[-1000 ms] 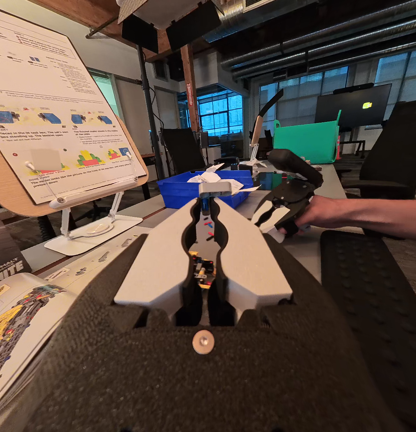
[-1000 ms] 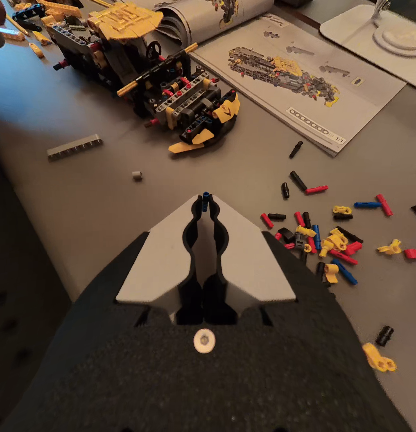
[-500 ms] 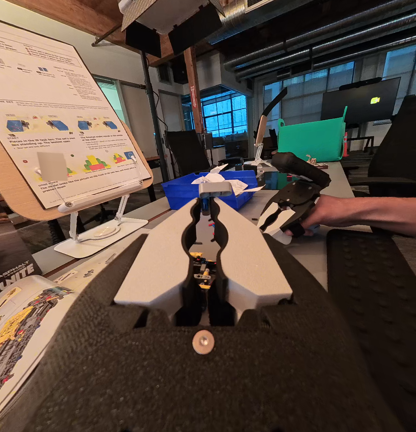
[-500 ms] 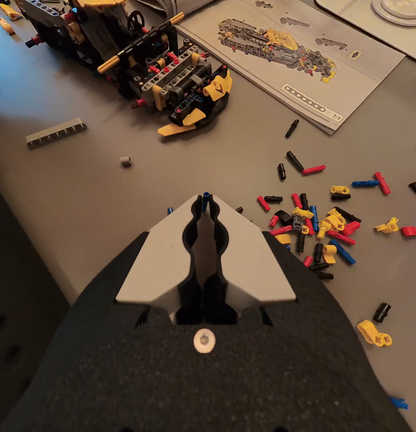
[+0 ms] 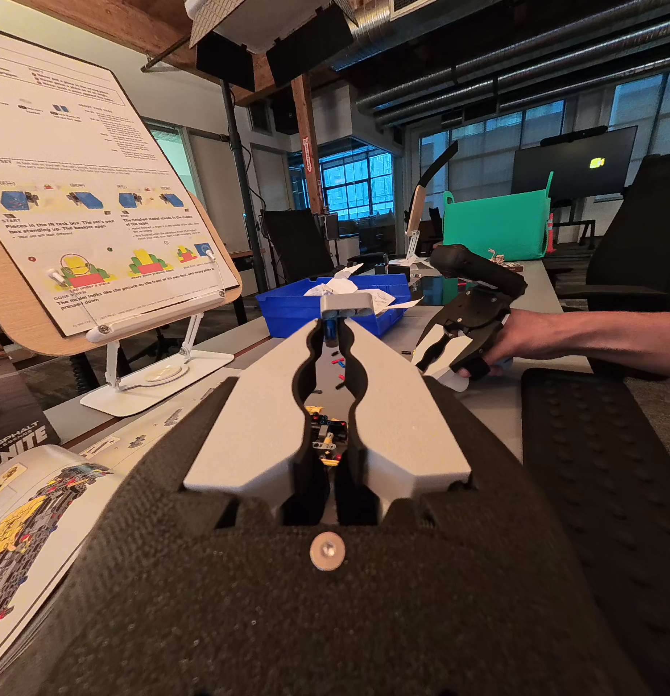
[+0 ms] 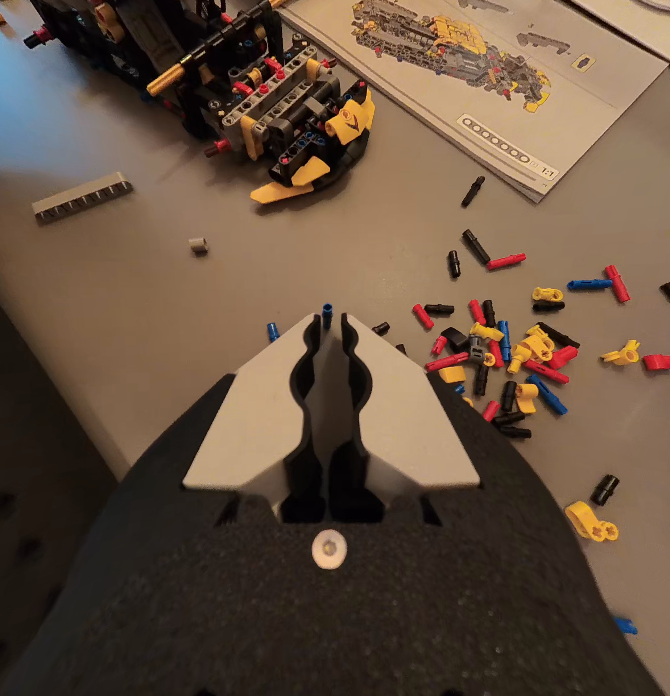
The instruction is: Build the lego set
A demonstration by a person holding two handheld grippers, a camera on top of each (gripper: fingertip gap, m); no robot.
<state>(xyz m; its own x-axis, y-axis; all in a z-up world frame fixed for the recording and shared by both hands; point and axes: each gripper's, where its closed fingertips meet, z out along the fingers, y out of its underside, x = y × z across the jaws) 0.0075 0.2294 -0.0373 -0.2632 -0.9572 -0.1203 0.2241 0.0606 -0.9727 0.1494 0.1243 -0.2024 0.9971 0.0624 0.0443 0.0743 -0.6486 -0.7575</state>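
My left gripper (image 5: 331, 331) is shut on a blue pin (image 5: 329, 327) that carries a short grey beam (image 5: 346, 304), held up above the table. The black and yellow car model (image 6: 288, 113) lies at the far left of the right wrist view and also shows between my left fingers (image 5: 326, 433). My right gripper (image 6: 330, 320) hangs low over the table, its jaws slightly apart. A small blue pin (image 6: 327, 314) sits against its left pad with a gap on the pin's right. The right gripper (image 5: 437, 373) also shows in the left wrist view, held by a hand (image 5: 522, 339).
A pile of red, blue, black and yellow pins (image 6: 514, 357) lies right of my right gripper. A grey beam (image 6: 81, 196), a grey bush (image 6: 198, 244) and another blue pin (image 6: 273, 331) lie to the left. The open booklet (image 6: 476, 75), a sheet stand (image 5: 100, 226) and a blue bin (image 5: 299, 309) are beyond. The grippers' ends are close to 25 cm from one another.
My right gripper has drawn back from the model toward the pin pile and its jaws have parted a little around the blue pin. My left gripper keeps its hold and has barely moved.
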